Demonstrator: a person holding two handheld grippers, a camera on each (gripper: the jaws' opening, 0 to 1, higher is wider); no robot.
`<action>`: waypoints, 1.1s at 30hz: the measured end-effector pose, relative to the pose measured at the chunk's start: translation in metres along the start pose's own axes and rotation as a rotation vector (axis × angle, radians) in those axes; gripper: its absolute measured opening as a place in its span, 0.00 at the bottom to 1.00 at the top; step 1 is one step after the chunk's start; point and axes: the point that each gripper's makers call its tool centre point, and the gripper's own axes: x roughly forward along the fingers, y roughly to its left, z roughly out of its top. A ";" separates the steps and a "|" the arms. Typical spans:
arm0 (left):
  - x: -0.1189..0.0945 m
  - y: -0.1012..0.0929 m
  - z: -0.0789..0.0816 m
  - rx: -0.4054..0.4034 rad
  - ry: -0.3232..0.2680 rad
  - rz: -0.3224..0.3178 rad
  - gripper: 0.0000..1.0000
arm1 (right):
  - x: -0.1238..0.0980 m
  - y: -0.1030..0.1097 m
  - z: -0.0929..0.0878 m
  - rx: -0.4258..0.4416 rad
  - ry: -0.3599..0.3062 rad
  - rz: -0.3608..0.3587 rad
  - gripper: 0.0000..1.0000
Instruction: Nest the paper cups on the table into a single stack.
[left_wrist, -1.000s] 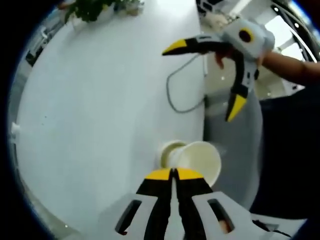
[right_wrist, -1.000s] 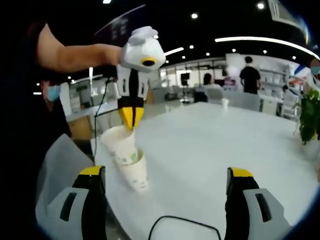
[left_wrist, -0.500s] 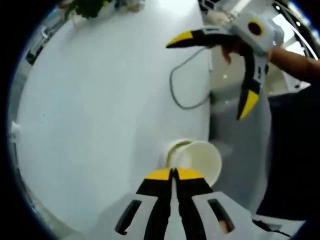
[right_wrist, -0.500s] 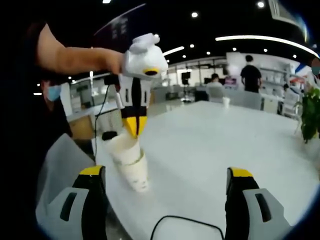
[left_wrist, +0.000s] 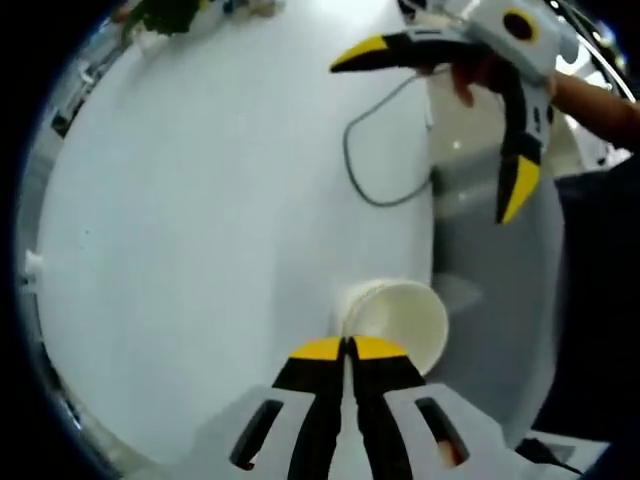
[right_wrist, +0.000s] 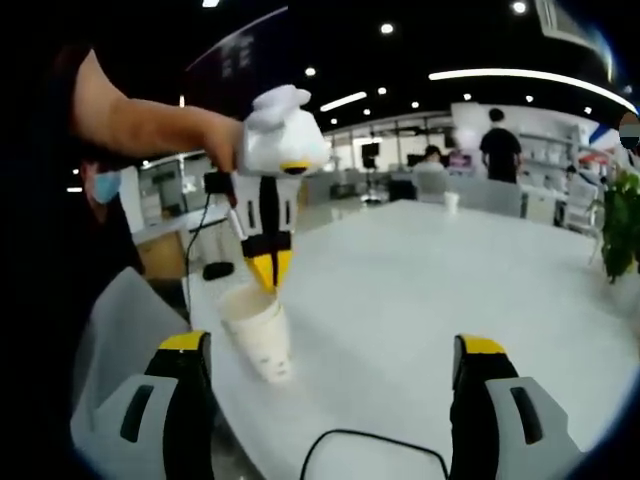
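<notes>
Paper cups (right_wrist: 257, 335) nested, pinched by left claw (right_wrist: 268, 270)

Your cups (right_wrist: 258, 337) are white paper with a faint green print, nested one inside the other into a single stack. The stack stands upright on the white bench (right_wrist: 420, 290), close to its edge, open mouth up. From above, the top rim (left_wrist: 397, 318) is round and the inside is plain cream.
</notes>
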 end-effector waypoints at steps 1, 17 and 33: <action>0.000 0.000 0.000 0.000 -0.001 0.000 0.00 | 0.000 0.000 0.000 0.001 0.000 0.000 0.99; -0.002 -0.001 0.004 0.055 -0.063 -0.011 0.01 | 0.002 -0.003 0.002 0.003 -0.002 0.001 0.99; -0.031 0.030 0.034 0.035 -0.429 0.102 0.81 | 0.004 -0.005 0.003 0.009 -0.005 -0.003 0.99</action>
